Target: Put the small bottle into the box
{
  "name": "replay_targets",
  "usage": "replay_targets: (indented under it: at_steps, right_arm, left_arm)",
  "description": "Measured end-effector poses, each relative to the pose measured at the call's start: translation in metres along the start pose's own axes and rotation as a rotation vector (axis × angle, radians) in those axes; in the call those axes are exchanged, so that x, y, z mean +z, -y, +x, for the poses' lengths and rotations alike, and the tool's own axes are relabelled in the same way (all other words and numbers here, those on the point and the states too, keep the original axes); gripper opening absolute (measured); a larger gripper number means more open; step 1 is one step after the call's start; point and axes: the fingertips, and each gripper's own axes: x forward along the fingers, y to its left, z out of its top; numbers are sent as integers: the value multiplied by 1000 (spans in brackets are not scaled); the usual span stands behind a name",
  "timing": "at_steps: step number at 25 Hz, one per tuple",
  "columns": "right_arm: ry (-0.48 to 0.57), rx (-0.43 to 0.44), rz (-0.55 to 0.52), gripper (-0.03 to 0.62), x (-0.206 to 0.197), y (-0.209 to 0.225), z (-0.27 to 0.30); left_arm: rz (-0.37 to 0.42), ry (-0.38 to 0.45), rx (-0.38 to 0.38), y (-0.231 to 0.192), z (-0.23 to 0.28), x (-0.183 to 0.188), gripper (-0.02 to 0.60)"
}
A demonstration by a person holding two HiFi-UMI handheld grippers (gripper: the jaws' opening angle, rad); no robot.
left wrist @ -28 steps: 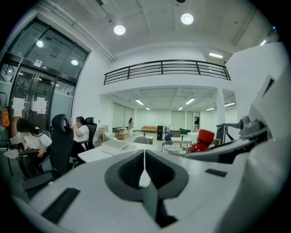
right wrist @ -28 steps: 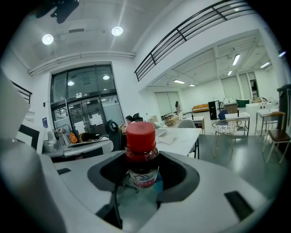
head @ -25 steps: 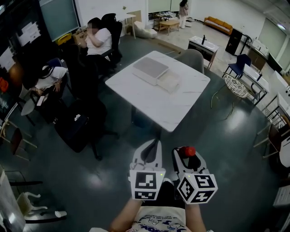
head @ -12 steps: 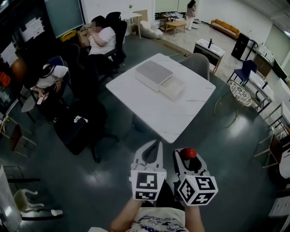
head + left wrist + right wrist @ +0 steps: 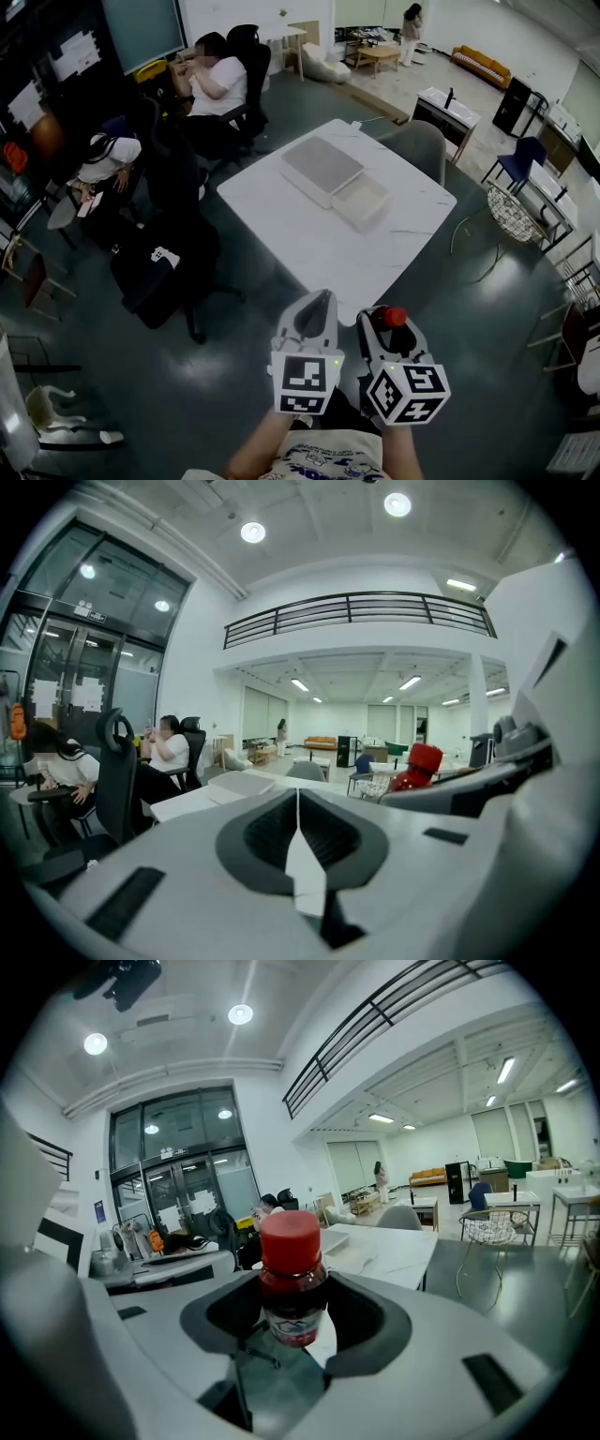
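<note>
My right gripper is shut on a small bottle with a red cap and dark contents; it stands upright between the jaws, and its cap shows in the head view. My left gripper is shut with nothing in it, its jaws meeting in a line. Both are held close to my body, above the dark floor, short of the white table. On the table's far part lie a grey box lid and beside it the open white box.
A grey chair stands at the table's far side. People sit on chairs at the left, with a black bag on the floor. More chairs and desks stand at the right.
The table and box have drawn nearer and lower in the head view as I walk toward them. Both grippers keep their pose, the bottle still held.
</note>
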Motion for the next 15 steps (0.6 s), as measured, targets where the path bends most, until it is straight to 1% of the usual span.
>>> replay_targets:
  at_steps: [9,15]
  right_arm:
    - [-12,33,-11,229,33,34,51]
    - [-19,48,-13,229,46,54,79]
  left_arm:
    - [-8,-5,42,-11,60,19,20]
    - [-12,-9,60,-14,91,24,20]
